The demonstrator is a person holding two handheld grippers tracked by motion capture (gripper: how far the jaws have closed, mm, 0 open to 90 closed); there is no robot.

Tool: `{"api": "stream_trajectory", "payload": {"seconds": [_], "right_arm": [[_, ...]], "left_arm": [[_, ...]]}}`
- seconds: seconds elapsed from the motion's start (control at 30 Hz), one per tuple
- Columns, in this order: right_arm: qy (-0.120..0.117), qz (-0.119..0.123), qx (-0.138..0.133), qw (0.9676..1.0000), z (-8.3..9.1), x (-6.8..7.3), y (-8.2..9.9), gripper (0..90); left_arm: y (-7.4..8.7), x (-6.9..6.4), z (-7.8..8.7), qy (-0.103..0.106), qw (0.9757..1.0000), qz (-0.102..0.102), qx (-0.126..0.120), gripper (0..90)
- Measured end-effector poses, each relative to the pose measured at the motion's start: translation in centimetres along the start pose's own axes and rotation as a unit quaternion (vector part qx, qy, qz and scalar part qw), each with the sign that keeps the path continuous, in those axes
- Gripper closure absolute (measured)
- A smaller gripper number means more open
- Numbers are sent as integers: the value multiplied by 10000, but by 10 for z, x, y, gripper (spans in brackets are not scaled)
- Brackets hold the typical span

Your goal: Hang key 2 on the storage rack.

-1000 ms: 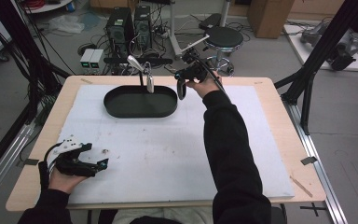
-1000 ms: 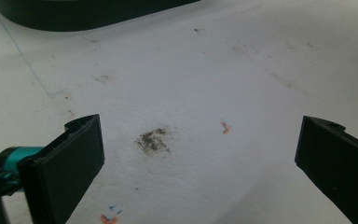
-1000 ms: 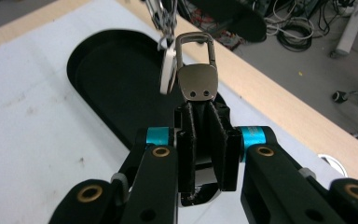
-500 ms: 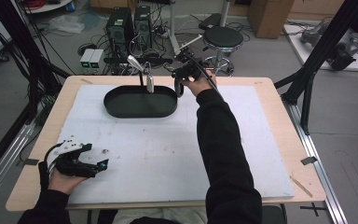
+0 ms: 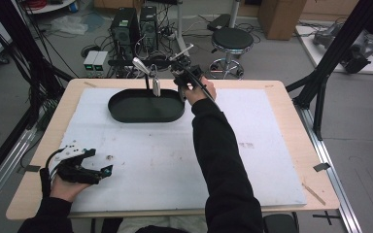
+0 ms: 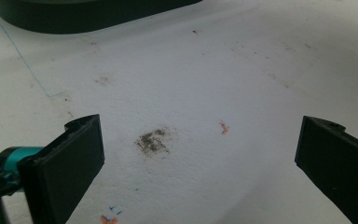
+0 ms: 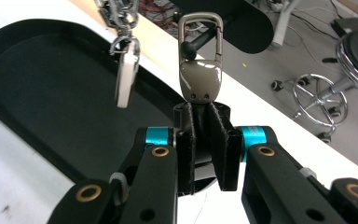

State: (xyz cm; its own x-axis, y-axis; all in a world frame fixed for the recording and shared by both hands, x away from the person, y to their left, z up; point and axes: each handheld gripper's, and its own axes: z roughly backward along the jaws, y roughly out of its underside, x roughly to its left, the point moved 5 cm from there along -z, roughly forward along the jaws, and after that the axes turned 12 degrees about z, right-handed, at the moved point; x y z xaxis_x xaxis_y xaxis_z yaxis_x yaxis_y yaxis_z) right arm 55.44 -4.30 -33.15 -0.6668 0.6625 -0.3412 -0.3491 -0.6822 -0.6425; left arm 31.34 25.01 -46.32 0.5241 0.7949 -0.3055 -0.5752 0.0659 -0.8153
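My right gripper (image 7: 208,122) is shut on a black leather strap topped by a grey-brown metal snap clasp (image 7: 200,74). A short chain with a pale tag (image 7: 125,79) dangles beside it over the black oval tray (image 7: 37,88). In the high view the right gripper (image 5: 178,80) hovers at the right far end of the tray (image 5: 121,114), and the tag (image 5: 156,88) hangs over its far rim below a silver piece (image 5: 140,64). My left gripper (image 5: 103,172) rests open at the front left of the mat; nothing lies between its jaws (image 6: 200,163).
A white mat (image 5: 175,160) covers the wooden table and carries a dark smudge (image 6: 153,141) and small pen marks. The tray's edge (image 6: 74,16) lies beyond the left jaws. Beyond the far table edge stand a stool (image 5: 232,40), computer boxes (image 5: 135,26) and cables.
My right hand has carried the clasp and its dangling tag leftward and slightly down, to the tray's right end. The left hand has stayed put.
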Motion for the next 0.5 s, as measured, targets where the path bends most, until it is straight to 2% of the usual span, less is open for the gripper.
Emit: {"api": "stream_trajectory", "payload": {"seconds": [0.1,0.2,0.33,0.4,0.5], "right_arm": [[131,-125,-35,9998,-5,-2,0,814],[146,-261,-90,9995,-10,-3,-1,812],[159,-319,-117,9993,-18,-4,0,803],[101,-347,-107,9993,-21,-4,1,792],[-275,-427,-155,9986,-22,-1,4,683]], "left_arm": [[0,1,0,2,10000,-10,2,17],[0,1,-1,-6,10000,3,0,17],[0,0,0,31,10000,-24,-25,17],[-1,1,0,35,10000,-28,-32,17],[-1,2,-1,27,10000,-2,-39,17]]}}
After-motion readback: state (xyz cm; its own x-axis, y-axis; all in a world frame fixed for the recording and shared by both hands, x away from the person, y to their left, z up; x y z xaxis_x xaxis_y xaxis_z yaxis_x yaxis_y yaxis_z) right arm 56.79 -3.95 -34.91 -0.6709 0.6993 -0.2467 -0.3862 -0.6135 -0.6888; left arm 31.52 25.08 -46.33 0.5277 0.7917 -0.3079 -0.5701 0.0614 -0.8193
